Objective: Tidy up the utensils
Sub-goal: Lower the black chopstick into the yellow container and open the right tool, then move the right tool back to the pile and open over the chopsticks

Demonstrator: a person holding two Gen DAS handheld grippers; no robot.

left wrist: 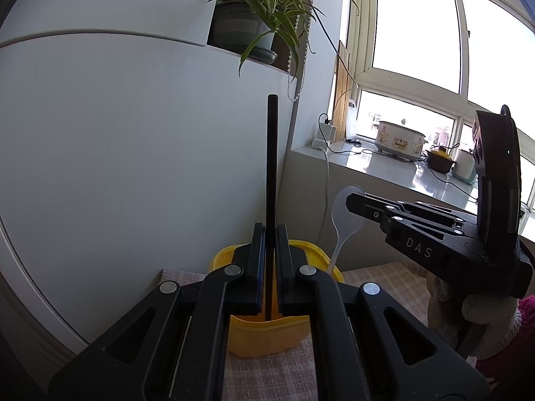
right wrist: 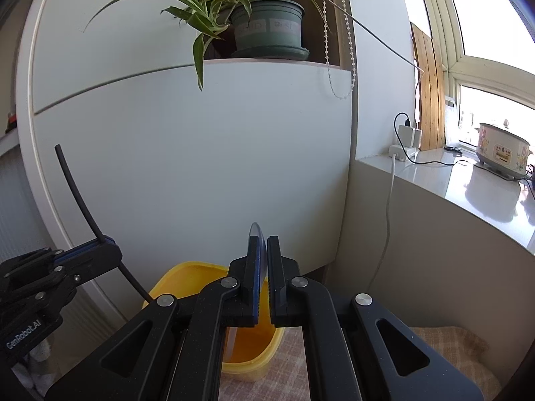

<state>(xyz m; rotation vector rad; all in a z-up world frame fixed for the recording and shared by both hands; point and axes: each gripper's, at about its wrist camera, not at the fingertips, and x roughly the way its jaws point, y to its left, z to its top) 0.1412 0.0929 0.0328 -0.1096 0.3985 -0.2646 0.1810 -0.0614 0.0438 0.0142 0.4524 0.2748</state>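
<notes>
Against a white cabinet (right wrist: pixel 187 153), a yellow tub (left wrist: pixel 267 334) is seen on the checked bench (left wrist: pixel 378 277). The left tongs (left wrist: pixel 270 267) are clamped on a black stick (left wrist: pixel 271 153) standing in the tub; the right tongs (right wrist: pixel 264 280) are clamped on a white spoon (left wrist: pixel 344 220) held over it.

- The matte black plastic left gripper (left wrist: pixel 270 267) is showing round silver rivets, blue pad edges and white "GenRobot.AI" lettering.
- The matching black right gripper (right wrist: pixel 263 280) is bearing white "DAS" letters.
- A cream knitted glove (left wrist: pixel 468 304) is meeting a pink sleeve (left wrist: pixel 521 337).
</notes>
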